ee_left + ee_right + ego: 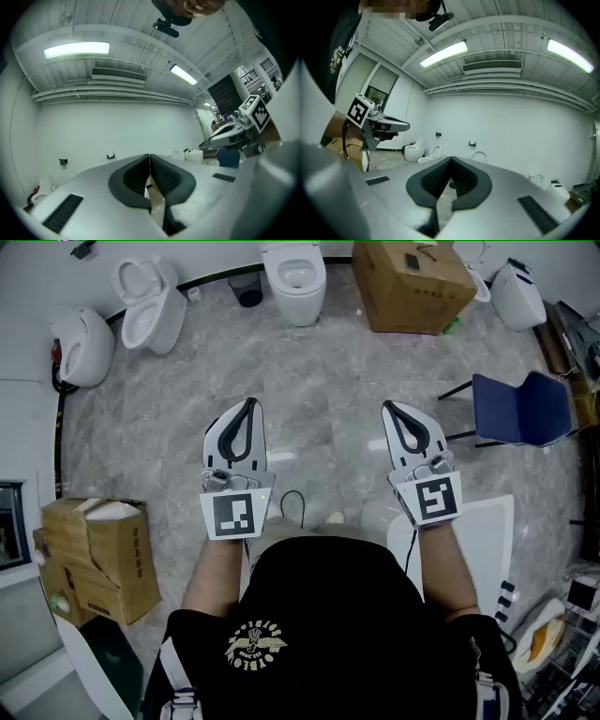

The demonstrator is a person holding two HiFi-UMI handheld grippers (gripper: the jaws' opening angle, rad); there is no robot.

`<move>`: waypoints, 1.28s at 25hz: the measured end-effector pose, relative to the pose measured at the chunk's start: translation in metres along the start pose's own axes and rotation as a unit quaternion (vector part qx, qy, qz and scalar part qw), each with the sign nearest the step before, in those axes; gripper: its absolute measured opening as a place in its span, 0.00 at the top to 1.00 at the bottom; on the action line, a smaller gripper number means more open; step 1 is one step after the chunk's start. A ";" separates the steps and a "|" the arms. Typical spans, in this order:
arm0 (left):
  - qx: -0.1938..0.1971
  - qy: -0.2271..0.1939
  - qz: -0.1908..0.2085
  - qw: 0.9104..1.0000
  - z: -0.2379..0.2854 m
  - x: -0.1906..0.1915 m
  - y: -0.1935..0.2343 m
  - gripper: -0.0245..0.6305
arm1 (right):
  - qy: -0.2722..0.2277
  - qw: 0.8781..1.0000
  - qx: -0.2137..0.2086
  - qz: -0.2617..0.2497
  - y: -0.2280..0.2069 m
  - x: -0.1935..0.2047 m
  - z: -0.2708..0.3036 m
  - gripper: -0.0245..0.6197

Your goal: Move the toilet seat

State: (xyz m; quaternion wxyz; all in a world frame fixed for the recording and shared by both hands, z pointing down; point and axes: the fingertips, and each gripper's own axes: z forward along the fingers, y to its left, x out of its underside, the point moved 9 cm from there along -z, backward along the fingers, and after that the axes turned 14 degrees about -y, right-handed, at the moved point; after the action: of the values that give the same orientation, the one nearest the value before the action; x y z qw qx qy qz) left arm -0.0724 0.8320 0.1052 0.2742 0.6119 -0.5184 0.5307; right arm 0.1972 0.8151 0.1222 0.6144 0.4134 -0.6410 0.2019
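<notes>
- A toilet (150,307) stood far left of the carton (408,282), its seat (137,279) apparently raised, though it was too small to be sure.
- The left gripper (248,407) hung well short of the carton, jaws pressed together on nothing.
- Another toilet (298,277) stood just left of the carton.
- The right gripper (392,411) hung nearer the carton's line, also closed and empty.
- Both jaws needed spreading on approach. The seat's front rim would have been the place to pinch, swinging it slowly about its hinge.
</notes>
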 end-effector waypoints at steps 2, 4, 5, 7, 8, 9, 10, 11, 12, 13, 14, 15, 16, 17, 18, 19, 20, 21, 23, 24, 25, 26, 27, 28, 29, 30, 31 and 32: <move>0.000 -0.002 -0.001 1.000 -0.001 -0.002 -0.020 0.93 | -0.005 1.000 -0.001 0.001 -0.009 0.001 -0.014 0.92; -0.001 0.000 0.002 1.000 -0.002 -0.005 -0.036 0.93 | -0.008 1.000 -0.002 0.004 -0.016 0.002 -0.027 0.92; -0.002 0.001 0.005 1.000 -0.001 -0.008 -0.042 0.93 | -0.009 1.000 -0.002 0.006 -0.020 0.002 -0.033 0.92; -0.005 -0.001 0.012 1.000 0.002 -0.015 -0.049 0.93 | -0.008 1.000 -0.005 0.010 -0.027 0.001 -0.041 0.92; -0.007 -0.004 0.016 1.000 0.003 -0.019 -0.052 0.93 | -0.003 1.000 -0.007 0.013 -0.029 0.001 -0.045 0.92; -0.010 -0.007 0.019 1.000 0.003 -0.023 -0.055 0.93 | 0.004 1.000 -0.010 0.019 -0.031 0.002 -0.049 0.92; -0.013 -0.010 0.022 1.000 0.002 -0.026 -0.056 0.93 | 0.008 1.000 -0.012 0.025 -0.032 0.002 -0.053 0.92; -0.015 -0.012 0.024 1.000 0.001 -0.029 -0.057 0.93 | 0.007 0.999 -0.015 0.029 -0.032 0.001 -0.055 0.92; -0.018 -0.014 0.026 0.999 0.000 -0.031 -0.058 0.93 | 0.003 0.999 -0.018 0.032 -0.032 0.000 -0.057 0.92; -0.021 -0.013 0.029 0.999 -0.002 -0.033 -0.058 0.93 | -0.004 0.999 -0.021 0.034 -0.032 -0.001 -0.057 0.92; -0.025 -0.012 0.031 0.999 -0.003 -0.034 -0.058 0.93 | -0.011 0.999 -0.024 0.034 -0.033 -0.002 -0.056 0.92; -0.028 -0.010 0.033 0.999 -0.005 -0.035 -0.057 0.93 | -0.010 0.999 -0.026 0.034 -0.032 -0.004 -0.055 0.91; -0.033 -0.008 0.034 0.999 -0.008 -0.035 -0.056 0.93 | -0.003 0.999 -0.028 0.035 -0.032 -0.004 -0.055 0.91; -0.036 -0.006 0.033 0.999 -0.010 -0.035 -0.055 0.93 | -0.002 0.999 -0.032 0.036 -0.030 -0.004 -0.055 0.91; -0.039 -0.002 0.032 0.999 -0.013 -0.034 -0.053 0.93 | -0.008 0.999 -0.037 0.035 -0.028 -0.002 -0.055 0.91; -0.041 0.002 0.031 0.999 -0.015 -0.033 -0.051 0.93 | -0.013 0.999 -0.040 0.035 -0.027 -0.001 -0.055 0.91; -0.044 0.004 0.032 0.999 -0.017 -0.031 -0.049 0.92 | -0.011 0.999 -0.039 0.036 -0.027 0.001 -0.055 0.91; -0.048 0.005 0.033 0.998 -0.018 -0.029 -0.046 0.92 | -0.005 0.999 -0.035 0.038 -0.027 0.003 -0.054 0.91; -0.051 0.007 0.033 0.998 -0.018 -0.026 -0.043 0.90 | 0.007 0.999 -0.028 0.044 -0.028 0.005 -0.052 0.88; -0.048 0.010 0.031 0.998 -0.017 -0.024 -0.041 0.83 | 0.008 0.998 -0.029 0.048 -0.029 0.007 -0.050 0.79; -0.041 0.013 0.029 0.999 -0.015 -0.022 -0.040 0.73 | 0.006 0.998 -0.033 0.051 -0.030 0.010 -0.048 0.72; -0.035 0.017 0.027 0.999 -0.013 -0.019 -0.038 0.69 | 0.005 0.998 -0.037 0.053 -0.030 0.013 -0.045 0.68; -0.029 0.021 0.026 0.999 -0.010 -0.015 -0.036 0.67 | 0.006 0.998 -0.039 0.055 -0.030 0.016 -0.042 0.66; -0.024 0.024 0.025 0.999 -0.008 -0.011 -0.033 0.65 | 0.009 0.998 -0.039 0.056 -0.029 0.019 -0.037 0.65; -0.020 0.028 0.023 0.999 -0.006 -0.007 -0.030 0.64 | 0.014 0.998 -0.037 0.058 -0.028 0.020 -0.030 0.64; -0.019 0.030 0.020 0.999 -0.004 -0.003 -0.026 0.62 | 0.019 0.997 -0.035 0.059 -0.026 0.022 -0.023 0.62; -0.019 0.032 0.016 0.999 0.000 0.001 -0.021 0.61 | 0.022 0.997 -0.035 0.060 -0.025 0.023 -0.016 0.62; -0.019 0.034 0.013 0.999 0.005 0.005 -0.016 0.61 | 0.024 0.997 -0.036 0.060 -0.025 0.024 -0.008 0.61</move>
State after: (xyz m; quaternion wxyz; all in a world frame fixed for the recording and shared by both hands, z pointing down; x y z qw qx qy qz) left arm -0.0563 0.8309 0.1118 0.2961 0.5812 -0.5270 0.5449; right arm 0.2243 0.8000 0.1402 0.6311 0.3463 -0.6565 0.2253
